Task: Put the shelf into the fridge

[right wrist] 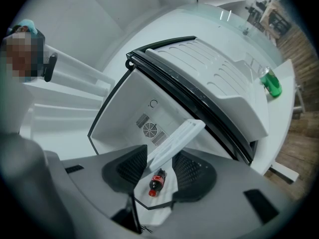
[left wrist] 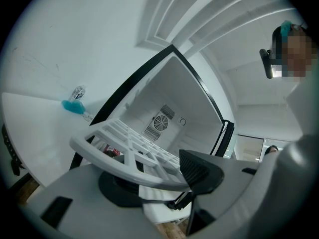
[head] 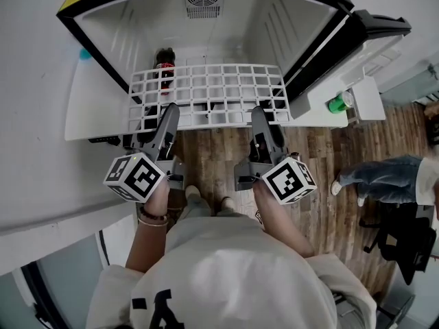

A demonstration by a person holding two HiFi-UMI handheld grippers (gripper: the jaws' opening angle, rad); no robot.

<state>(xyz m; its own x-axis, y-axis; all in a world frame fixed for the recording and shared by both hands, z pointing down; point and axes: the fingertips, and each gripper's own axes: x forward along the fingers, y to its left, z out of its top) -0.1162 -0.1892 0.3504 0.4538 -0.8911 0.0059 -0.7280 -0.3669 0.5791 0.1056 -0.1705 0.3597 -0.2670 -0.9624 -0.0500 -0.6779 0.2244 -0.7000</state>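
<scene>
Closest to the person, the left gripper and the right gripper reach forward side by side over the brown wooden floor. Each one is clamped on the near rim of the white plastic grid shelf. The left gripper view shows the rim lying across between its jaws. The right gripper view shows the shelf edge-on, pinched between the two dark ribbed pads. Gripping the front edge at two spread points probably keeps the wide, light panel level and stops it twisting, so it can go in straight.

The shelf is a flat lattice of small square openings with a thicker rounded border, and it looks rigid and undamaged. It hangs across the mouth of the open white fridge, with its far edge inside the cavity and its near rim out at the front. I cannot tell whether its sides already sit on the moulded ledges of the side walls.

Below and behind the lattice, a dark cola bottle with a red label stands at the back left, so the shelf has to pass above it. A round fan grille marks the rear wall. The black-edged door is swung wide to the right, which leaves the opening unobstructed.
</scene>
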